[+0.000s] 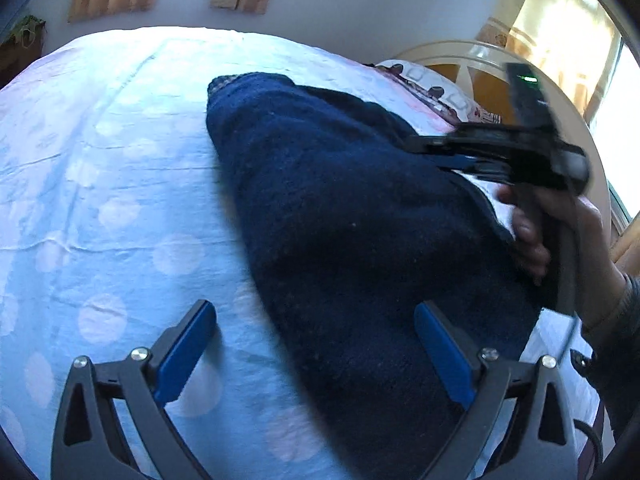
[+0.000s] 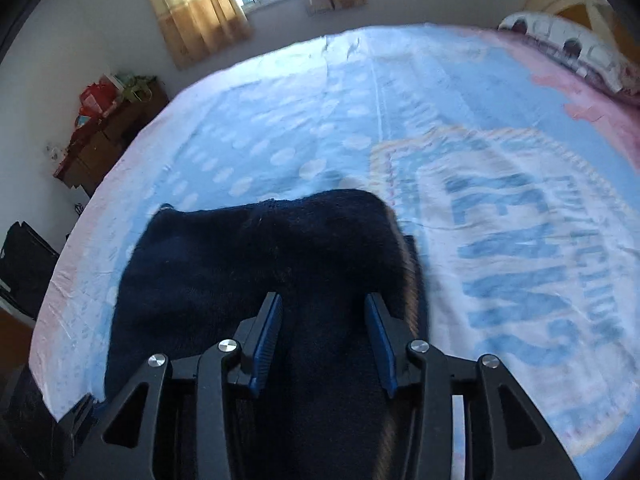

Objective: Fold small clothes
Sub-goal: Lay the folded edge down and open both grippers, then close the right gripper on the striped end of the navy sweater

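Both grippers' fingers (image 1: 188,344) spread empty over navy knit garment (image 1: 340,216) on bed (image 1: 100,160)

A blue dotted bedsheet (image 1: 100,168) covers the bed; tan curtains (image 2: 196,12) flank a window; a patterned pillow (image 2: 568,50) lies by the headboard.

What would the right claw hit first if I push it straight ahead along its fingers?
Probably the dark blue knitted garment lying on the bed sheet; the open right claw points down onto it, though depth is unclear.
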Demonstrator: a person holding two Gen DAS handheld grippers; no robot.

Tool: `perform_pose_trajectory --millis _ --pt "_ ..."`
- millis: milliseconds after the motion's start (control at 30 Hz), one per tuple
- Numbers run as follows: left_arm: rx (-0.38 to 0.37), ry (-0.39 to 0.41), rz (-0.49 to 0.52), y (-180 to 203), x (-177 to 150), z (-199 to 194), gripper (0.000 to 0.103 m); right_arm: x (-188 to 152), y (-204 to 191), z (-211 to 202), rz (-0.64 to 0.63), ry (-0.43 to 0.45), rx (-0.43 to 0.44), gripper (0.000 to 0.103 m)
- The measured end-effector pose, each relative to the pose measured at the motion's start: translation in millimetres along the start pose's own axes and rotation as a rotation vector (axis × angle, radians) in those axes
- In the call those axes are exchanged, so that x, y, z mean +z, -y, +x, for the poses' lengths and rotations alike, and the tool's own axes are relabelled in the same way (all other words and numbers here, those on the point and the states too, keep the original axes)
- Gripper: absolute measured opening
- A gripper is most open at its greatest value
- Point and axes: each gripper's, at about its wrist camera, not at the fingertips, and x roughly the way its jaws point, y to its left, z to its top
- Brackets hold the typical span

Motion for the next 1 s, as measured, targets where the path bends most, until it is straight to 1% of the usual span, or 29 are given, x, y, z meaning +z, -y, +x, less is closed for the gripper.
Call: perform_pose_trajectory --millis 33,67,100,133,200,267,333,400,433,500,600,667,800,1000 --pt "0.007 0.000 0.007 1.7 -0.1 0.5 0.102 -4.6 -1.8 -11.3 0.003 0.017 0.017 0.045" --pt "0.015 -0.002 0.014 2.8 0.1 1.6 0.102 -14.2 -4.7 -26.0 0.009 0.024 0.078 0.045" --pt "0.026 -0.003 0.024 6.3 -0.3 2.2 0.102 -22.3 -10.6 -36.9 0.000 0.022 0.120 0.045" --pt "0.032 -0.005 0.030 8.5 -0.9 3.0 0.102 -34.5 -16.0 -48.9 -0.032 0.025 0.124 0.045" --pt "0.039 -0.008 0.039 11.3 -0.4 4.4 0.102 -61.1 -26.0 -66.9 -0.125 0.039 0.035 0.045" --pt "0.046 -0.011 0.041 14.5 0.2 6.5 0.102 -84.3 -28.5 -75.6 -0.172 0.041 -0.006 0.045" --pt "0.057 -0.012 0.046 18.5 2.4 9.1 0.102 -108.2 -21.3 -81.5 -0.176 0.023 -0.009 0.045" --pt "0.073 -0.015 0.057 20.5 -0.9 7.9 0.102 -125.0 -11.6 -75.5 -0.171 -0.021 0.000 0.043" --pt "0.079 -0.017 0.063 21.9 -0.9 8.8 0.102 -130.4 -8.1 -72.1 -0.182 -0.035 -0.010 0.042" --pt "0.096 -0.021 0.076 25.3 -1.5 10.5 0.102 -136.9 -9.0 -73.1 -0.206 -0.009 -0.023 0.041" --pt "0.104 -0.024 0.077 25.2 -1.8 11.8 0.103 -137.5 -11.9 -71.6 -0.200 -0.017 -0.050 0.041" --pt "0.107 -0.023 0.073 24.7 -2.5 11.7 0.103 -141.0 -16.2 -70.7 -0.218 -0.004 -0.068 0.041" --pt "0.120 -0.023 0.081 25.7 -5.3 11.3 0.103 -145.9 -10.1 -72.3 -0.213 0.019 -0.058 0.041" --pt "0.123 -0.026 0.083 26.6 -6.5 11.3 0.103 -143.4 -11.5 -74.3 -0.265 -0.023 -0.060 0.041"
